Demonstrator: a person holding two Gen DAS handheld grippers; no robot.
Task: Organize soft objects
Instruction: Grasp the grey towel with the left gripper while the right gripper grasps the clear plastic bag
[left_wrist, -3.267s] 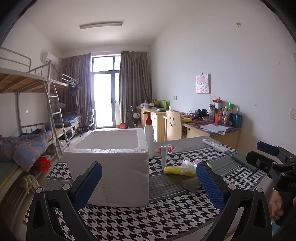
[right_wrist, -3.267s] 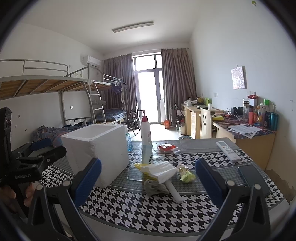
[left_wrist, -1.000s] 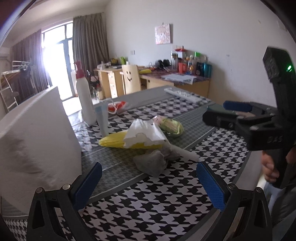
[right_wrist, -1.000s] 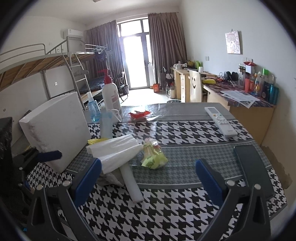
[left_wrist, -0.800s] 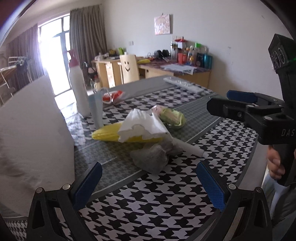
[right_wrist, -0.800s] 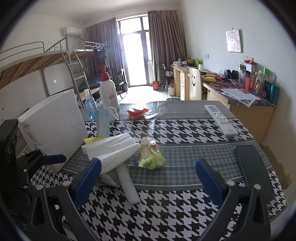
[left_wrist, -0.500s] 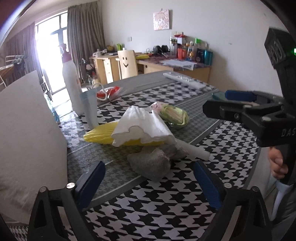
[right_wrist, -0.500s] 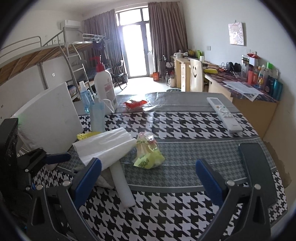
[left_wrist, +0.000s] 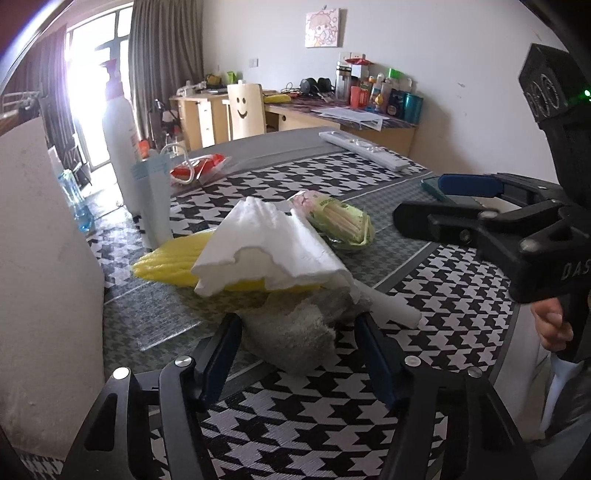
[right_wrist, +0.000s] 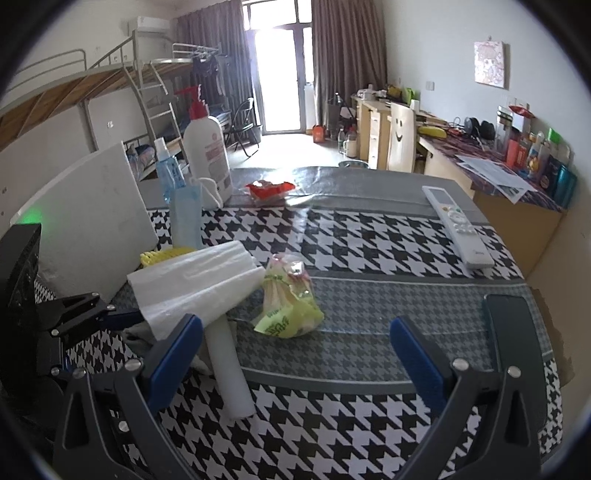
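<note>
Left gripper: low over the tabletop, fingers pointing forward and level. Jaws partly closed, blue pads facing each other across a moderate gap. No firm contact visible at either pad.

Right gripper: held higher, to the right of the left one, aimed forward across the tabletop. Jaws spread wide, blue pads far apart, nothing between them.

In the left wrist view the right gripper shows side-on, fingers extending leftward. The person's right hand wraps the handle from below, fingers curled around the grip.
</note>
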